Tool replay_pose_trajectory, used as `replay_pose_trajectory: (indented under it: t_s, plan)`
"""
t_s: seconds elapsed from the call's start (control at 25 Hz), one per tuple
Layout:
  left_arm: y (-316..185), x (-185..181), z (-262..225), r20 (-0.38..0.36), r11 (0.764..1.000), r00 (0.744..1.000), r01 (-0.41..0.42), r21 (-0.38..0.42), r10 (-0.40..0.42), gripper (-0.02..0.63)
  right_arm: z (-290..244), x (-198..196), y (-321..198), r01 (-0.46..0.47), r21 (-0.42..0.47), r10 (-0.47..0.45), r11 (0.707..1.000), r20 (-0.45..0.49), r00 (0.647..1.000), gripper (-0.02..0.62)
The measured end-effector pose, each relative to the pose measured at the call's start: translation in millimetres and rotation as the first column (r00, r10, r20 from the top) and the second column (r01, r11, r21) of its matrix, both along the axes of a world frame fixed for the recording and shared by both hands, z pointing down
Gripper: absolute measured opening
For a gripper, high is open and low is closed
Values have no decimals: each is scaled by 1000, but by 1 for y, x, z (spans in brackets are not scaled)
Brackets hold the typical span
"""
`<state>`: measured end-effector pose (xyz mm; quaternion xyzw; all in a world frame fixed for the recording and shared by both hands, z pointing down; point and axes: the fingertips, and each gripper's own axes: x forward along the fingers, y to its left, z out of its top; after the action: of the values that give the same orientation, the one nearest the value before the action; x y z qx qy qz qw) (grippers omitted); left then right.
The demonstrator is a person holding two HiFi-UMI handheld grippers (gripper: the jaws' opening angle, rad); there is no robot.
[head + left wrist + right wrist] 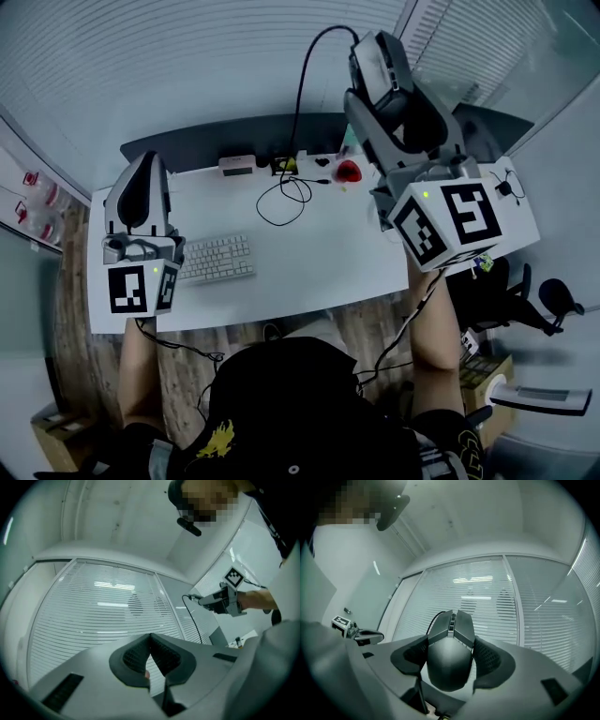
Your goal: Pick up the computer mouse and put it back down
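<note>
Nearest, the right gripper's [450, 651] fingers [410, 656] clamp the computer mouse [447, 665] by its sides, high above the tabletop [319, 272] at the head view's upper right. The left gripper's [151, 656] fingers [167, 658] are pressed together, empty. Beyond hang window blinds [487, 597].

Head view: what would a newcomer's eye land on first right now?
The black computer mouse, clamped in the right gripper high above the white desk, with its cable trailing down to the desk. Next, the left gripper at the left, shut and empty, near the keyboard.
</note>
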<state>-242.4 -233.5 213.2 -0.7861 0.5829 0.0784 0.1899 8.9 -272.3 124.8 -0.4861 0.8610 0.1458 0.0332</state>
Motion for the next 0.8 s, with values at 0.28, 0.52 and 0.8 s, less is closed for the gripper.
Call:
replay_pose_trajectory:
  t_s: [0.28,0.52,0.8]
  plan:
    - [-6,13,30,11,998,999,-35,-49,36,12,28,4,-15,-14,-61,13,998,-20,1000,307]
    - [-39,26,55,-7,994,999,-48,-100,47,11,53,13,-44,-7,-108,3,994,-36,999,307]
    - [-60,47,70,-6,990,999,-47,-134,46,11,103,28,-79,-14,-211,6,977,-35,999,307]
